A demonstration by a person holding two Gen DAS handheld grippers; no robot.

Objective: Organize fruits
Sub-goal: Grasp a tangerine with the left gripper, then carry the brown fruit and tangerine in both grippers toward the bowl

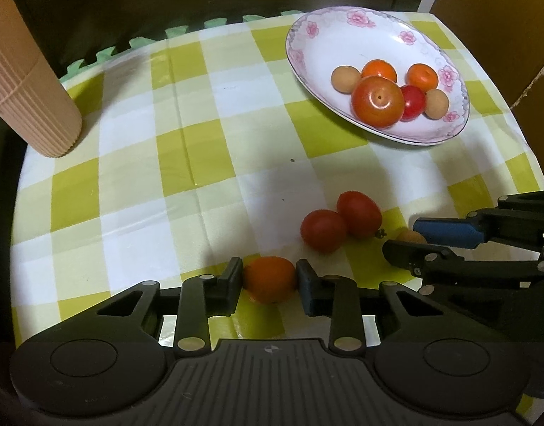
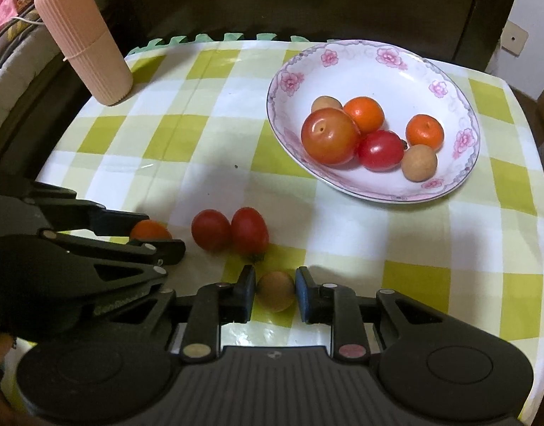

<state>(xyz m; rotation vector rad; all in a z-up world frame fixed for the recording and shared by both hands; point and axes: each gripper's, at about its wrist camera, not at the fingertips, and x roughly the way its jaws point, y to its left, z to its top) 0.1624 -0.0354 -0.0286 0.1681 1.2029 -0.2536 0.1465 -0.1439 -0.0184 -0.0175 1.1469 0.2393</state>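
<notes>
The left gripper [image 1: 269,280] squeezes an orange fruit [image 1: 269,278] low in the frame; the right gripper [image 2: 274,289] squeezes a tan fruit [image 2: 275,291].

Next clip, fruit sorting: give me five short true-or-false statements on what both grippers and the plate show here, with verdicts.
1. The left gripper has an orange fruit between its fingers. True.
2. The right gripper closes around a red tomato. False: a tan fruit sits between its fingers.
3. The floral plate holds six fruits. True.
4. Two red tomatoes lie touching on the checked cloth. True.
5. The ribbed pink cup lies on the plate. False: it stands on the cloth's far left corner.
</notes>
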